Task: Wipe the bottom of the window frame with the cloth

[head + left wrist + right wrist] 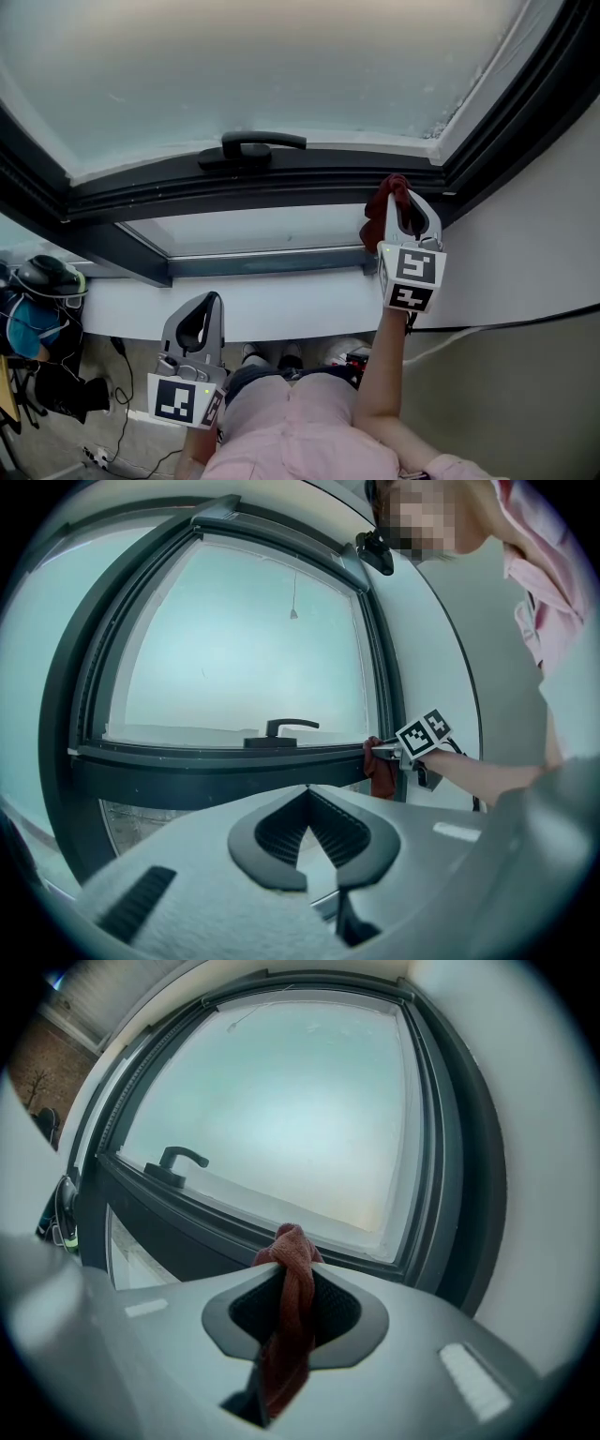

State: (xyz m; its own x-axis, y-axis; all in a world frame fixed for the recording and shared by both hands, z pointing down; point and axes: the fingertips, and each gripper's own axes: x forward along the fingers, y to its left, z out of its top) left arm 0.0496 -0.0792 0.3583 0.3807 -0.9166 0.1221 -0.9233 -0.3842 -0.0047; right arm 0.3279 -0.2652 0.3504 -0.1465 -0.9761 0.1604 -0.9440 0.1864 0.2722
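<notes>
Dark grey window frame bottom looks barely wiped: your right gripper clamps the bunched red cloth at its right end, left gripper closed empty, so drag leftwards.

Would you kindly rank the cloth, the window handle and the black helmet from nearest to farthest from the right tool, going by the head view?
1. cloth: clamped in the right tool itself.
2. window handle: up and to the left, near the view's middle.
3. black helmet: at the far left edge, lower down.
</notes>
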